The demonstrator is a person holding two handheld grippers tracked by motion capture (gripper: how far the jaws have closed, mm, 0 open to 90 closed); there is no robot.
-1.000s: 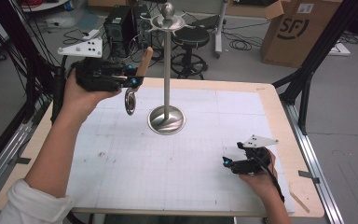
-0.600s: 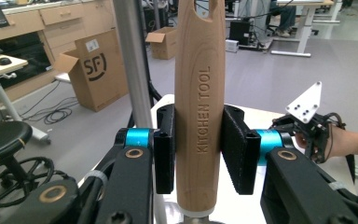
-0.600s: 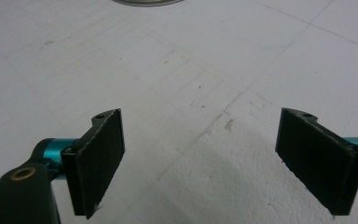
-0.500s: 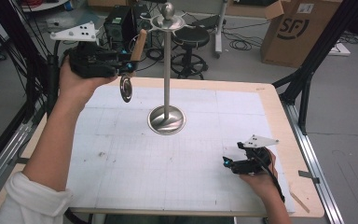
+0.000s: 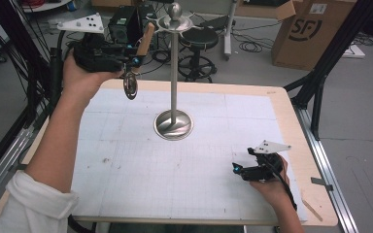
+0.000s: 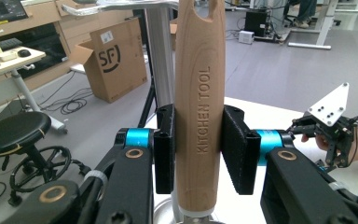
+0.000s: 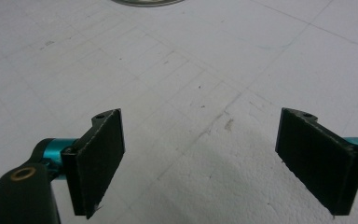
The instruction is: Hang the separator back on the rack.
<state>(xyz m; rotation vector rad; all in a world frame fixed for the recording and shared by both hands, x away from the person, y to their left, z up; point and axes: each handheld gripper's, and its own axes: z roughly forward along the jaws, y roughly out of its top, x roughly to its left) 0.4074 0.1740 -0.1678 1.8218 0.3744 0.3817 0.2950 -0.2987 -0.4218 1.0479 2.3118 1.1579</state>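
Your left gripper (image 6: 198, 149) clamps the wooden-handled kitchen tool (image 6: 199, 93) just beside the tall steel hanging stand (image 5: 174, 73); line its slotted end with a hook. Your right gripper (image 7: 214, 163) rests wide open.

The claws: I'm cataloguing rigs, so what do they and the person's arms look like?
Both the left claw and the right claw are black with flat pads, teal joints and brass pivots. Each carries a grey three-cornered plate. One white sleeve.
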